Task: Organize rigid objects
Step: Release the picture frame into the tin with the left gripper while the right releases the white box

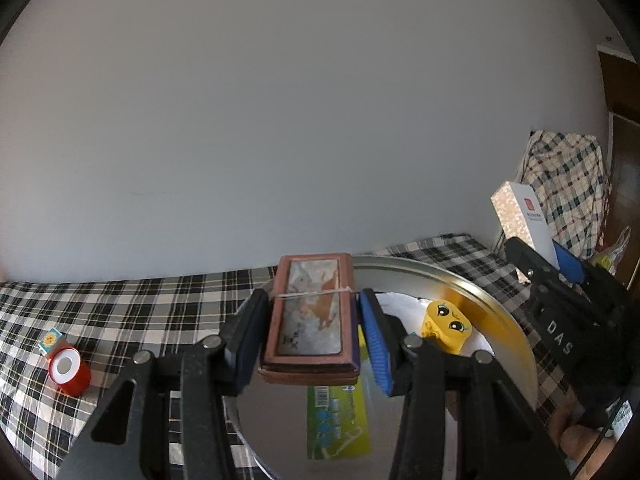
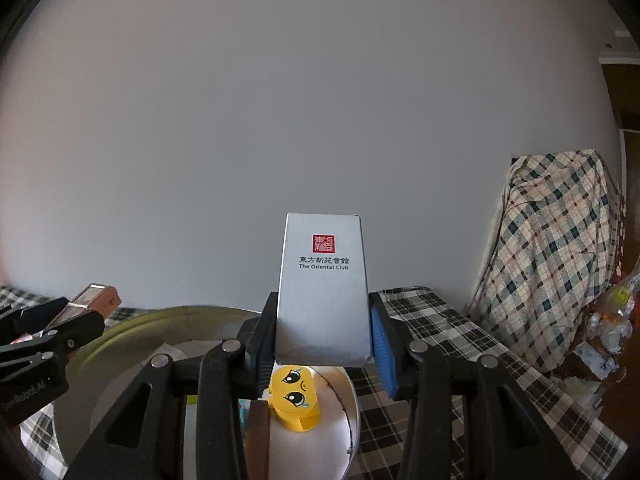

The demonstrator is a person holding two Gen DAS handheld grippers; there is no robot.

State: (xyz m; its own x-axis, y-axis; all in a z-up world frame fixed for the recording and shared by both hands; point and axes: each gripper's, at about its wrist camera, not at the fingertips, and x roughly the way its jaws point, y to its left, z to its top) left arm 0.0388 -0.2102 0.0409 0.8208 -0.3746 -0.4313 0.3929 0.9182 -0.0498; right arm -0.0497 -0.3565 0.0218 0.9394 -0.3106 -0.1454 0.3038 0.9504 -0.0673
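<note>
My left gripper (image 1: pixel 311 330) is shut on a brown framed box (image 1: pixel 310 318) with a rubber band, held above a round metal tray (image 1: pixel 472 292). In the tray lie a yellow toy block with cartoon eyes (image 1: pixel 446 325) on white paper and a green packet (image 1: pixel 338 424). My right gripper (image 2: pixel 322 340) is shut on a white "The Oriental Club" box (image 2: pixel 323 292), held upright above the yellow block (image 2: pixel 295 402). The right gripper and its box (image 1: pixel 524 216) show at the right of the left wrist view; the left gripper's box (image 2: pixel 94 300) shows at the left of the right wrist view.
A red tape roll (image 1: pixel 68 370) and a small blue-and-orange tile (image 1: pixel 50 340) lie on the checked tablecloth (image 1: pixel 120 312) at the left. A plaid-covered object (image 2: pixel 560 256) stands at the right with clutter (image 2: pixel 604 336) beside it. A plain wall is behind.
</note>
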